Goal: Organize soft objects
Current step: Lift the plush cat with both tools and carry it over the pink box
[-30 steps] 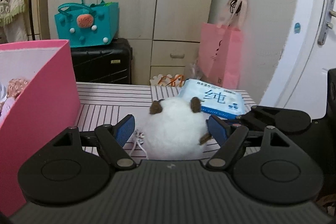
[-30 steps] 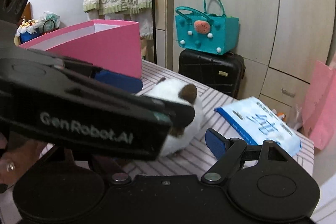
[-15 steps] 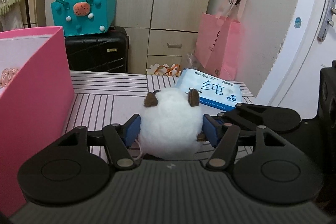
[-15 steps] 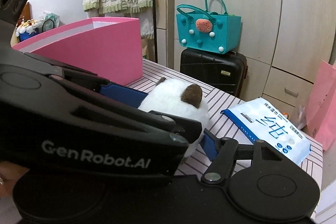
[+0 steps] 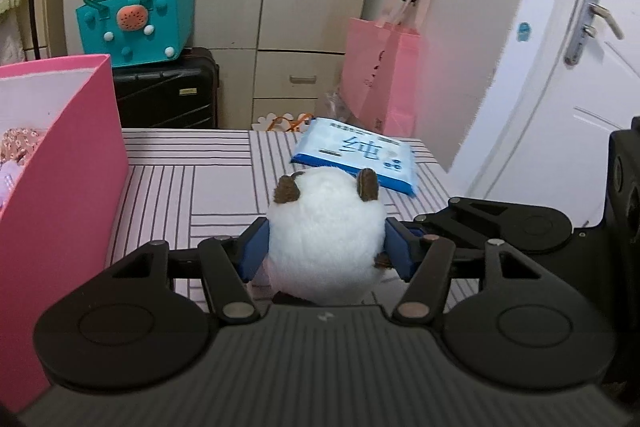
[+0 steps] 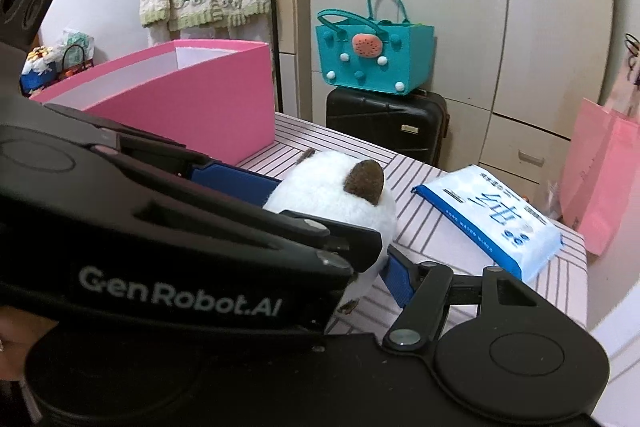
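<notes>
Nearest me, my left gripper (image 5: 326, 251) has both blue pads pressed into the sides of the white plush ball (image 5: 326, 231) with brown ears, over the striped table (image 5: 192, 187). My right gripper (image 6: 362, 259) crowds in from the right; one pad touches the plush, but I cannot tell whether it grips. Left stands the pink box (image 5: 72, 163); farther right lies a blue wipes pack (image 5: 356, 155).

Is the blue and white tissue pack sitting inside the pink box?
No, the tissue pack lies flat on the striped table, well apart from the pink box.
</notes>
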`<action>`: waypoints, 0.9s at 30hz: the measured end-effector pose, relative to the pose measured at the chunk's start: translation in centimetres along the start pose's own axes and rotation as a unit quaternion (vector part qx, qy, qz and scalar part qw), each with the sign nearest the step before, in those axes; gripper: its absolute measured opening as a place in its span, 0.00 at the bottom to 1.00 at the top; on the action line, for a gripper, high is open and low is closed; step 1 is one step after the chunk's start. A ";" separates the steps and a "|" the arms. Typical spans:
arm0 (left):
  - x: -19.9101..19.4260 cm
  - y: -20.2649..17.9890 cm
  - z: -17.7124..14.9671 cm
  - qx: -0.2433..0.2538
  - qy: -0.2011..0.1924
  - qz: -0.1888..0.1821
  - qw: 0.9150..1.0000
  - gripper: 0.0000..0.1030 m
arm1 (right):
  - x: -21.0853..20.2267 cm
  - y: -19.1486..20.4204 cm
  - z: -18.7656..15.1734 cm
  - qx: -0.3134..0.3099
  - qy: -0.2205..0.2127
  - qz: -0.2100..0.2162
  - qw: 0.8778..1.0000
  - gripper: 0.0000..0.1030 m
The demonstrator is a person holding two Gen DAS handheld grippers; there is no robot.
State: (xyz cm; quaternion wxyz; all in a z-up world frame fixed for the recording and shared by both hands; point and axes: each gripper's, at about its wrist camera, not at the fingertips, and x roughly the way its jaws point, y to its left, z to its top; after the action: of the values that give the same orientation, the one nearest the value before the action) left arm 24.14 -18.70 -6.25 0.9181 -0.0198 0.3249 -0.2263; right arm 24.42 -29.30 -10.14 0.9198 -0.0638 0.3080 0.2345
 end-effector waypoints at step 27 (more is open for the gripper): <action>-12.9 2.6 -4.6 0.006 0.099 -0.105 0.990 0.58 | -8.7 9.1 -2.5 0.116 0.061 0.045 0.990 0.70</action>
State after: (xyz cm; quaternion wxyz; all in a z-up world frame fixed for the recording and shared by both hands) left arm 13.54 -10.38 -2.82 0.8526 -0.0263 0.4089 -0.3242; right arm 12.68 -25.31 -6.66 0.8890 0.0424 0.3914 0.2338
